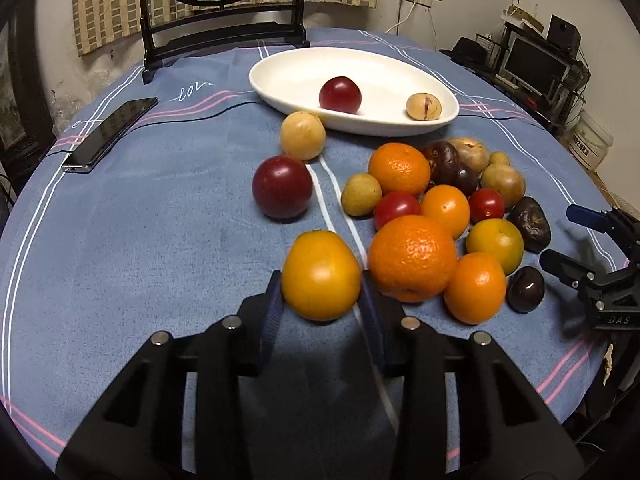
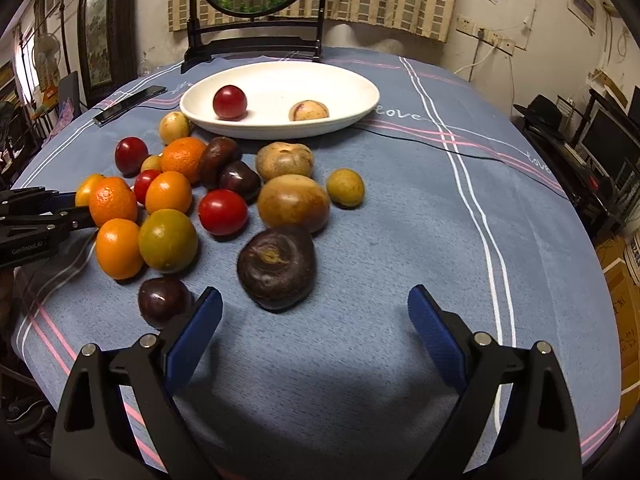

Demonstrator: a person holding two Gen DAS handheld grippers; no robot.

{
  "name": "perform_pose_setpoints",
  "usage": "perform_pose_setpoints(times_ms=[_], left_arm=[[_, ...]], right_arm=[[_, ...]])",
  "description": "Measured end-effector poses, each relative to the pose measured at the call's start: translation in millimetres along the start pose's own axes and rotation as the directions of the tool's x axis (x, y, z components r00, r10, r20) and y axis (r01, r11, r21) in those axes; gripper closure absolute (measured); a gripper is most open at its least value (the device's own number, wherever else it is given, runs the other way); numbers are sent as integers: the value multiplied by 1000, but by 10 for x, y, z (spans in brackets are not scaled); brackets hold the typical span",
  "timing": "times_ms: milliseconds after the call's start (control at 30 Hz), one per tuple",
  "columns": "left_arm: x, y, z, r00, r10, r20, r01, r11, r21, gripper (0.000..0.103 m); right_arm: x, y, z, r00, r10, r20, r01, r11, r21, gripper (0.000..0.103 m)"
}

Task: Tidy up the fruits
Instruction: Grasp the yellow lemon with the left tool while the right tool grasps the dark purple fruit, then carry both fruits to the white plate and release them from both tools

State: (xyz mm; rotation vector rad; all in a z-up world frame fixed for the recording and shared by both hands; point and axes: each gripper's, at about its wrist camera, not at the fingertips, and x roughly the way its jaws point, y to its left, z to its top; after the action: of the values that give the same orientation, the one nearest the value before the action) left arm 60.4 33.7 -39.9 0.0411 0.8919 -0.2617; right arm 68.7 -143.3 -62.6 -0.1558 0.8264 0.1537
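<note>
A blue-clothed tabletop (image 1: 140,220) carries a white dish (image 1: 288,76) beyond the heaped fruit. Your left gripper (image 1: 322,294) has its fingers closed on a yellow-orange fruit (image 1: 320,274) — lifting carelessly could nudge the neighbouring orange (image 1: 412,258) rolling. Your right gripper (image 2: 314,306) hangs wide open, empty.

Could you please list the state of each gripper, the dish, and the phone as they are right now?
left gripper: shut on yellow-orange fruit, at the cloth.
right gripper: open, holding nothing.
white dish: holds a red fruit and a tan fruit.
phone: flat, screen dark.
</note>
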Motion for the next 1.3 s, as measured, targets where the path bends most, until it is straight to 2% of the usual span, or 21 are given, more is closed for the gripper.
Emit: perform_pose_setpoints(times_ms=[33,133,200,300,367,500,567,667,900,1133,1300], left_arm=[[1,14,1,1000,-6,0,6,1000,-4,65],[11,32,9,1000,-16,0,16,1000,-10,65],[19,32,13,1000,-15,0,15,1000,-10,65],[24,30,11,1000,-12,-1,12,1000,-15,65],[36,23,26,1000,-7,-2,7,1000,-15,65],[37,23,35,1000,-5,-1,5,1000,-19,65],[27,26,35,1000,-7,-1,7,1000,-22,65],[-18,57,32,1000,4,5,-3,1000,-31,65],[-328,148,131,997,26,76,-23,999,-39,65],[-427,38,436,992,9,126,-9,1000,5,65],[-371,-68,819,987,-5,163,0,1000,30,65]], right_arm=[[15,14,20,1000,-2,-5,2,1000,-3,10],[91,34,67,1000,-10,-29,10,1000,-6,24],[137,41,98,999,0,-41,-1,1000,-6,28],[197,115,148,998,20,-55,-22,999,-29,42],[221,165,181,998,39,-51,-41,998,-40,57],[210,175,189,998,40,-45,-41,999,-27,58],[179,112,171,996,73,-42,-73,997,0,58],[92,9,148,997,68,-21,-67,997,24,58],[-164,-174,221,997,54,58,-57,997,49,58],[-352,-192,555,984,74,163,-80,996,31,58],[-322,-129,923,973,104,208,-108,994,10,58]])
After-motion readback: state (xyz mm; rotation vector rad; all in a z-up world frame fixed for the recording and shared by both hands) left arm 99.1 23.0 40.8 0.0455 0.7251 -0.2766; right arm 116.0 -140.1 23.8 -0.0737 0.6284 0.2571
